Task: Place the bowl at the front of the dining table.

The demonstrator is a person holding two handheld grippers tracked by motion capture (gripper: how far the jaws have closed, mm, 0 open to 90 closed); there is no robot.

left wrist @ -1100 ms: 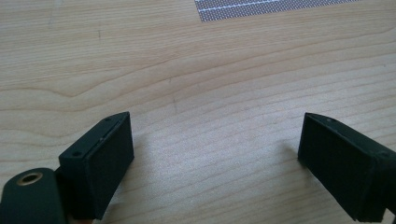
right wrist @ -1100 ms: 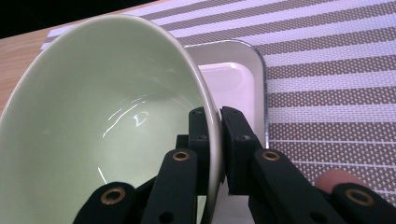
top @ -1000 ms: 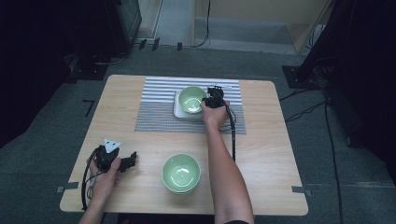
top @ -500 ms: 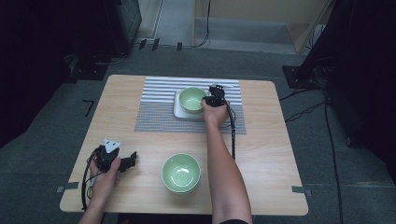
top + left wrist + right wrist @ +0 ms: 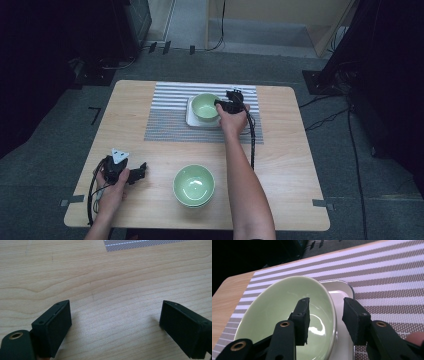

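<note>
A pale green bowl sits on a white square plate on the striped mat. My right gripper is at the bowl's right rim. In the right gripper view its jaws straddle the rim of the bowl, one inside and one over the plate. The jaws of this gripper have just been opening, and the pads stand off the rim. My left gripper rests at the table's front left, open over bare wood. A second green bowl stands near the front edge.
The wooden table has bare wood on both sides of the mat. A black cable trails from the right gripper along the forearm. Dark equipment and cables lie on the floor around the table.
The bowl stays on the plate and the right hand has barely shifted at its rim. The left hand has not moved.
</note>
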